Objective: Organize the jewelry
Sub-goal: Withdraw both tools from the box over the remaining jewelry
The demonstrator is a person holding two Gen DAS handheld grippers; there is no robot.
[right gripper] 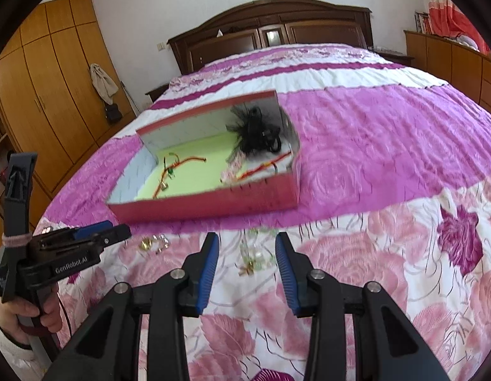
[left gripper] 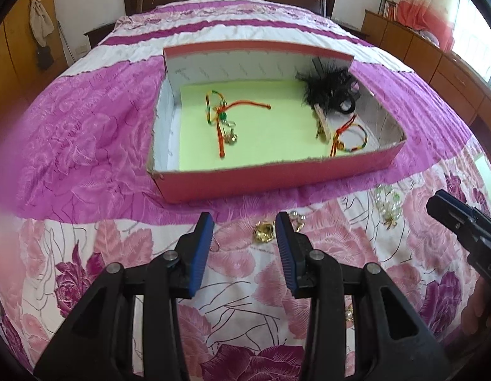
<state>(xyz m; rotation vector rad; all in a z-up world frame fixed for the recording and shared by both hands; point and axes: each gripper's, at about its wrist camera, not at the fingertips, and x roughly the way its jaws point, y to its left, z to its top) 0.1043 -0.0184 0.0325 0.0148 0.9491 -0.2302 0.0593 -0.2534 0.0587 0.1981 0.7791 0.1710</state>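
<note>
Two grippers hover over loose jewelry on the bed (left gripper: 86, 133), just short of the red box (left gripper: 277, 177).

The box sits mid-bed with broad bare quilt to its left, right and behind; a narrow strip of quilt separates its near wall from the jewelry. The left gripper (left gripper: 244, 222) tilts steeply down, jaws released and empty, with a gold ring (left gripper: 263, 232) on the quilt between them. Further right, the right gripper (right gripper: 247, 243) slants down, jaws likewise parted and holding nothing, over a pale beaded bracelet (right gripper: 255, 254). Inside the box, on green lining, lie a red-and-yellow cord bracelet (left gripper: 223, 117) at left, a black feathered hairpiece (left gripper: 331, 89) in the far right corner and a second cord bracelet (left gripper: 348, 138) near the right wall.
</note>
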